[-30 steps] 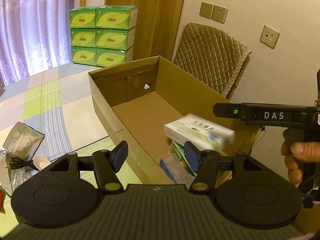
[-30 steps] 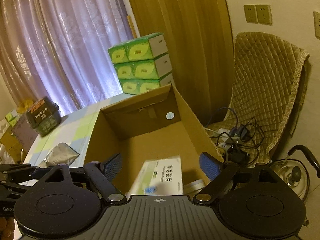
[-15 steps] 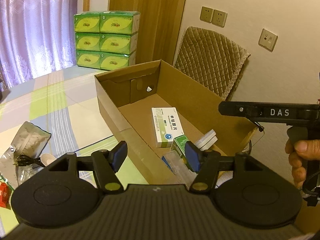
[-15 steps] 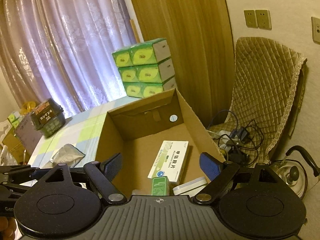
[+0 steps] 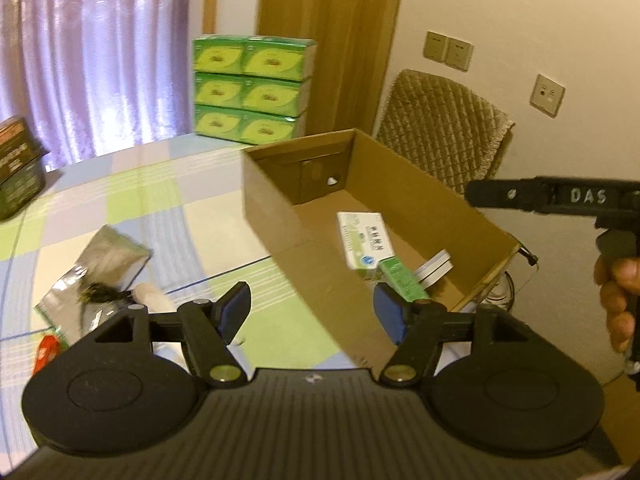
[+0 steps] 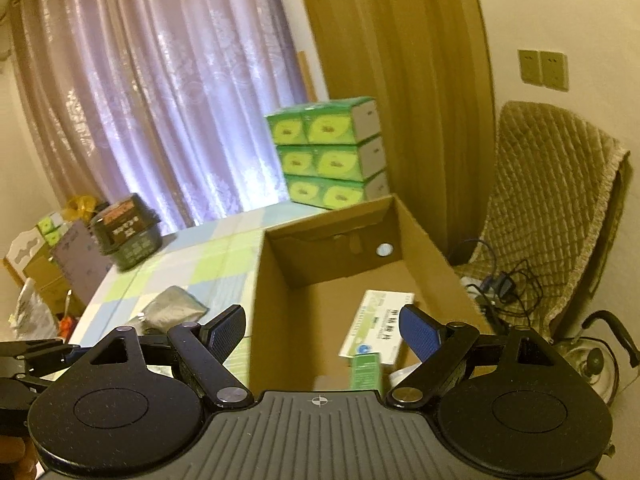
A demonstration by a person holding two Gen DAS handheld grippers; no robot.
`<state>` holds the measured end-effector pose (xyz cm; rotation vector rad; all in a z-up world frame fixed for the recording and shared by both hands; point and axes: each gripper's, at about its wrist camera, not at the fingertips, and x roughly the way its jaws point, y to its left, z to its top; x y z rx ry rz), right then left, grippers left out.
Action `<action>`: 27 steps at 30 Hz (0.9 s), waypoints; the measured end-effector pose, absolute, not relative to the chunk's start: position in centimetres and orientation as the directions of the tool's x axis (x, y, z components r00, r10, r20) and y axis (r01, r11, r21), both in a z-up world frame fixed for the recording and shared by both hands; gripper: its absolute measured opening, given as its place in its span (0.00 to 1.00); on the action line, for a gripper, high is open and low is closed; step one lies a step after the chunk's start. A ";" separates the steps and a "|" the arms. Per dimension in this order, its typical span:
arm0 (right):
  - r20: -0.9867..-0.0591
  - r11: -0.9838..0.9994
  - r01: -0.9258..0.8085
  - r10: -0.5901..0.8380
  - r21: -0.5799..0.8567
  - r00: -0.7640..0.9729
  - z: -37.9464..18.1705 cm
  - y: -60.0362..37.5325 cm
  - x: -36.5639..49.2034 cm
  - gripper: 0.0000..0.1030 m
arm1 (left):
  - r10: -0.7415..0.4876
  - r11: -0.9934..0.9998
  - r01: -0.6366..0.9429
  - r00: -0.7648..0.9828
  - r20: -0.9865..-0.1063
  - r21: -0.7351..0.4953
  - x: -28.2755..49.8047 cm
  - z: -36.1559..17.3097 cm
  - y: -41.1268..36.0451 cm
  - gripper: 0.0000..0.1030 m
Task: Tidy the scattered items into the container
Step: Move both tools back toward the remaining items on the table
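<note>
Your left gripper hangs over the checked tablecloth just outside the near long wall of the cardboard box. Its jaws are spread wide, with nothing between the blue pads.

Your right gripper is also spread wide and empty. It sits above the near end of the box, with one pad outside the left wall and the other over the interior. In the left wrist view its black body, marked DAS, reaches in from beyond the box's far long wall, your hand wrapped on the grip.

Inside the box: a white-and-green medicine carton lies flat on the floor, about mid-length. A small green box touches its near end. A flat white case lies beside that, toward the near corner by the far wall.

Outside the box, on the cloth off its near long wall: a silver foil pouch, a dark tangled item on the pouch's near edge, too blurred to identify, a pale rounded object just beside it, and something red at the frame edge.

Beyond the box's far end stands a stack of green tissue packs. A quilted chair stands behind the box's far long wall. From the right wrist view, a dark basket sits on the table well left of the box.
</note>
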<state>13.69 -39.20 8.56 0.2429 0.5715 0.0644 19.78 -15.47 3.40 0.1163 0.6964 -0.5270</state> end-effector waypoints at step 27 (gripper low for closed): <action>-0.614 0.929 -0.353 0.345 0.114 0.710 4.5 -23.3 14.0 0.87 | -0.163 0.971 0.240 0.684 -0.711 0.008 14.1 -1.0 1.6 0.91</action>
